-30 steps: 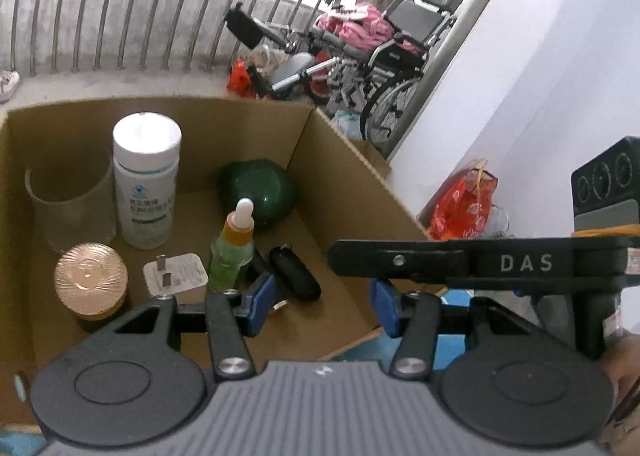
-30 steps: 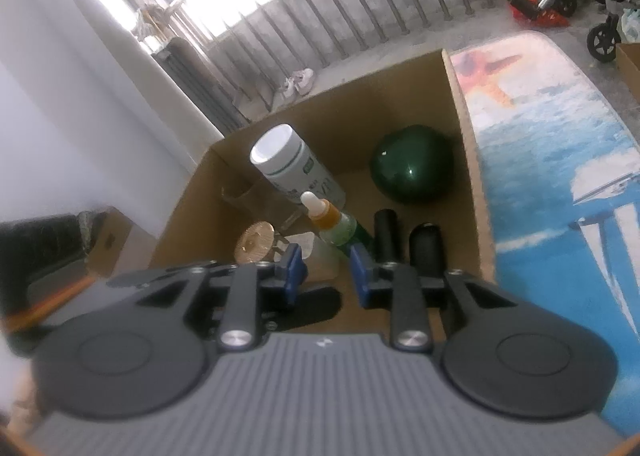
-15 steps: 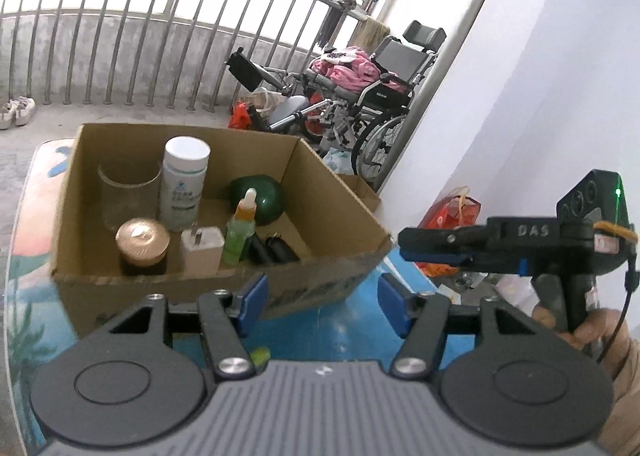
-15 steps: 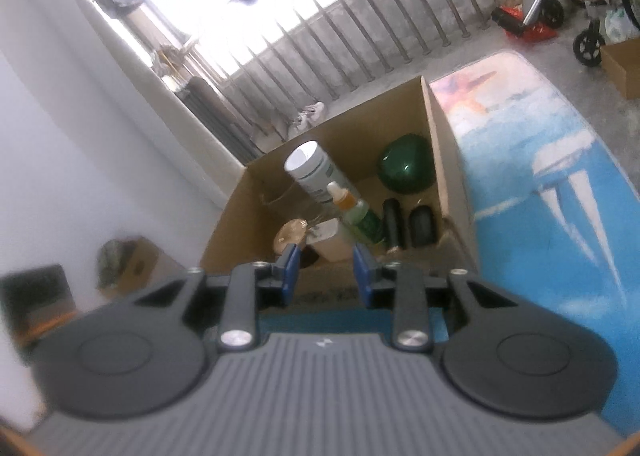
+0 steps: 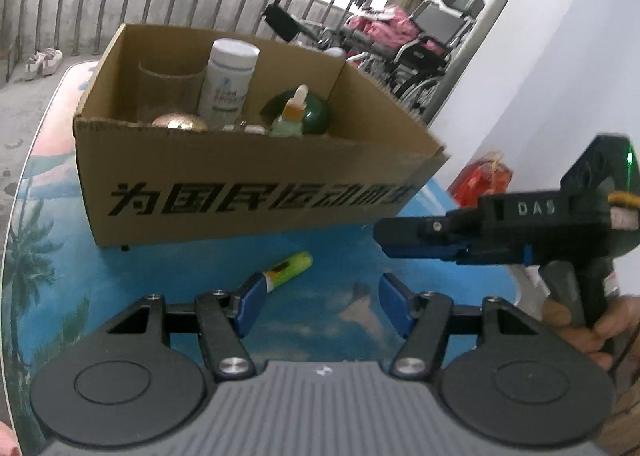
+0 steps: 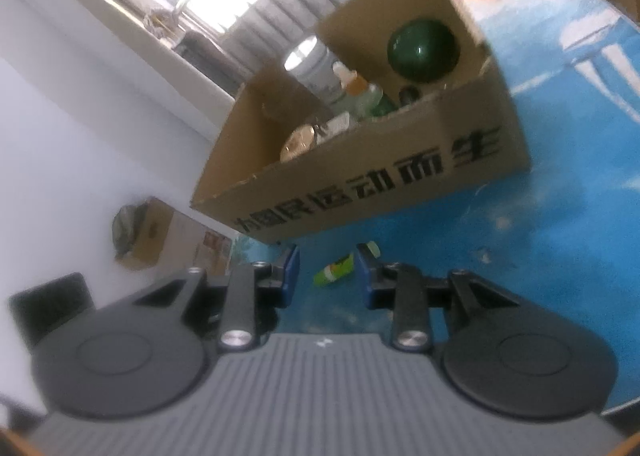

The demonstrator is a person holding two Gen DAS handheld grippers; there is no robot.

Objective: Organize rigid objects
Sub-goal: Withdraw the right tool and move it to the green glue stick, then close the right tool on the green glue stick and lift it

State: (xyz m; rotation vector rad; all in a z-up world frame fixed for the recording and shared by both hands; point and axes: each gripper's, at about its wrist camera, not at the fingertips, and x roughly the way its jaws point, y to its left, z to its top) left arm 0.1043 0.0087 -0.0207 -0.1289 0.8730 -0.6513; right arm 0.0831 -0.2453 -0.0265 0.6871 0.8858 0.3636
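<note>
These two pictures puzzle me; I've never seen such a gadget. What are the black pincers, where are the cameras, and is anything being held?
They are hand-held grippers, one in each of a person's hands, each with a camera looking along its fingers. One view shows the left gripper, with the right gripper beside it; the other view is the right gripper's own. Both are open and hold nothing. On the blue mat stands a cardboard box of bottles and jars. A small green tube lies loose in front of it.

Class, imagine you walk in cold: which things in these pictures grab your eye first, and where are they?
First, the cardboard box with bold black lettering, standing on the blue mat and packed with a white bottle, a dark green ball and other items. Then the small yellow-green tube lying alone on the mat before the box.
</note>
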